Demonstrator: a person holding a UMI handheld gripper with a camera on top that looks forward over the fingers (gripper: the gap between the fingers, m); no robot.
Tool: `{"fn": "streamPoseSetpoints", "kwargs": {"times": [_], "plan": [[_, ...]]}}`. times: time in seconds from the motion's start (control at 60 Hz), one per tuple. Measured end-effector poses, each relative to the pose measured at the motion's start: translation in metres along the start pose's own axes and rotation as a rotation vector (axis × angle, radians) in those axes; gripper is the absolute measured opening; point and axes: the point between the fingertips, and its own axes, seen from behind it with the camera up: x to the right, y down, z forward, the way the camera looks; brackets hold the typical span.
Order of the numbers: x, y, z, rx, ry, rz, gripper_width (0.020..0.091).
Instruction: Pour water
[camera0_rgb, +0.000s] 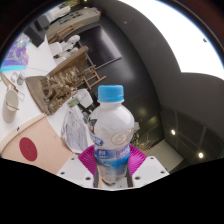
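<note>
A clear plastic water bottle (112, 130) with a light blue cap and a blue-and-white label stands upright between my fingers. My gripper (112, 163) is shut on the bottle's lower body, with the pink pads (88, 158) pressing on both sides. The bottle is lifted well above the room below. The bottle's base is hidden behind the gripper body.
Far below to the left lie a white table (30, 135) with a red round thing (28, 150), a crumpled clear plastic bag (76, 128) and wooden chairs (70, 85). Dark floor (130, 60) spreads beyond the bottle.
</note>
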Motion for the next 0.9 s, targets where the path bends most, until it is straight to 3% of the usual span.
{"fn": "streamPoseSetpoints", "kwargs": {"times": [0.2,0.45,0.683,0.9], "plan": [[-0.097,-0.102,-0.010,0.184,0.022,-0.497,0.0378],[-0.171,-0.121,0.002,0.235,0.104,-0.986,0.0377],[-0.178,-0.111,0.005,0.175,0.040,-0.922,0.0377],[-0.147,-0.092,0.000,0.009,-0.185,-0.229,0.0380]]}}
